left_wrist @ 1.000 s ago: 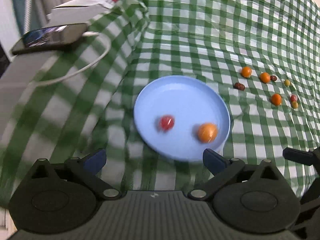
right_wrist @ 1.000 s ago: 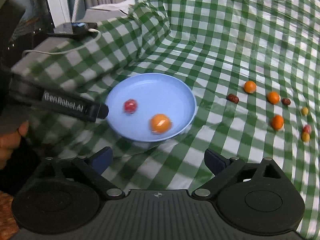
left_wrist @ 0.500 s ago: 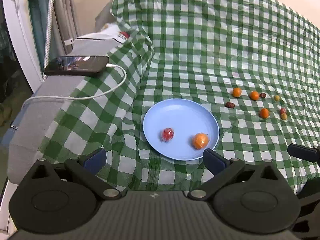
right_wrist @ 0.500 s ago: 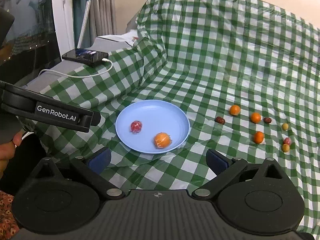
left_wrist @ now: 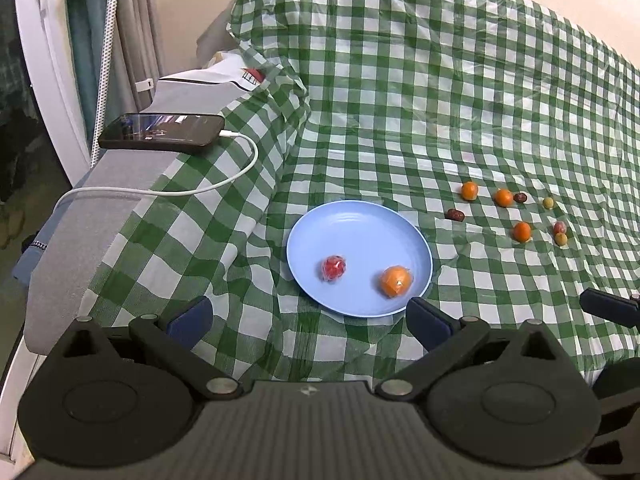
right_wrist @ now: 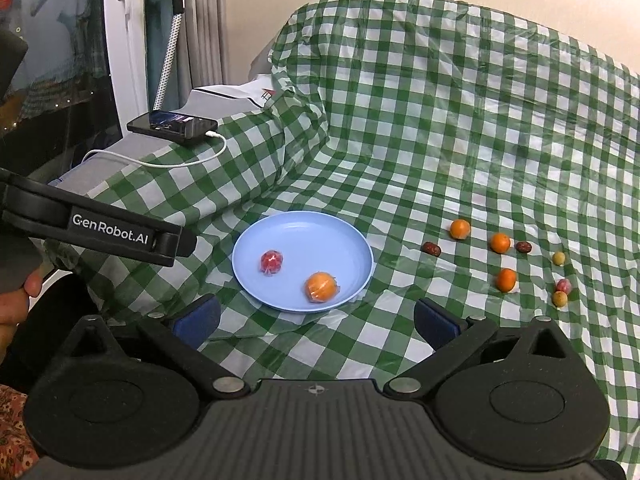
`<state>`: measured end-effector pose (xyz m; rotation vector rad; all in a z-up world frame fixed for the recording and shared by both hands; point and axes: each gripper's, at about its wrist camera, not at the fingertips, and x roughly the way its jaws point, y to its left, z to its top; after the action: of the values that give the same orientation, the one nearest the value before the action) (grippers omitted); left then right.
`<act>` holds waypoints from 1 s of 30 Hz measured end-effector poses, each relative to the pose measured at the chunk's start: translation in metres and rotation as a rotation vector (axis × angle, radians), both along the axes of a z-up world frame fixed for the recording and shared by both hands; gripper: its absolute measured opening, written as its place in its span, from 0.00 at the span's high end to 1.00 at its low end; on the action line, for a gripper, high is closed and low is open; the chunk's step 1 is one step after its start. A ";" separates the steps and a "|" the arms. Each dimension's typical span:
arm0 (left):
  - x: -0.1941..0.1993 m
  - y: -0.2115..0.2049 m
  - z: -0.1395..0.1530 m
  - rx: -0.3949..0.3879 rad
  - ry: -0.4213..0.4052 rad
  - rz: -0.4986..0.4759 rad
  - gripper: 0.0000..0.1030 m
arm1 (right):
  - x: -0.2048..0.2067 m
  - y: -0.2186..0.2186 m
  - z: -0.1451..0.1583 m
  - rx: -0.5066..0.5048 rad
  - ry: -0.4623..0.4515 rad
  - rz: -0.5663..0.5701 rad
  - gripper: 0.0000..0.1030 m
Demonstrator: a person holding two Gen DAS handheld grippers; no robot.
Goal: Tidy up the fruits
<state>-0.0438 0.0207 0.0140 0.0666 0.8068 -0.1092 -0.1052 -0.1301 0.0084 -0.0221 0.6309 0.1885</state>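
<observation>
Blue-padded, both our claws gape wide and empty: left claw (left_wrist: 306, 318), right claw (right_wrist: 316, 320), held back above the green-checked cloth (right_wrist: 460, 152). Round blue plate (right_wrist: 320, 232) carries a wrapped red fruit (right_wrist: 271, 262) and wrapped orange fruit (right_wrist: 321, 287); small loose fruits (right_wrist: 504, 280) lie to its right.

Phone (left_wrist: 162, 131): I see it dark, upper left, on a grey ledge (left_wrist: 104, 184).
Cable (left_wrist: 168, 190): white, plugged into it.
Cloth (left_wrist: 400, 100): green check.
</observation>
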 end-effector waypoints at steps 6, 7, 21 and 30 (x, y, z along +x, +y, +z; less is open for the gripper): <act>0.001 -0.001 0.000 0.003 0.001 -0.001 0.00 | 0.002 0.002 -0.001 -0.001 0.004 0.007 0.01; 0.001 -0.001 0.000 0.003 0.001 0.000 0.00 | 0.002 0.001 -0.001 0.000 0.006 0.007 0.01; 0.003 -0.003 -0.003 0.008 0.013 -0.002 0.00 | 0.005 -0.002 -0.005 0.006 0.018 0.005 0.01; 0.009 -0.003 -0.007 0.013 0.033 0.002 0.00 | 0.012 -0.002 -0.010 0.017 0.044 0.003 0.01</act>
<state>-0.0343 0.0177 0.0070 0.0766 0.8404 -0.1034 -0.0934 -0.1321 -0.0016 -0.0021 0.6726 0.1974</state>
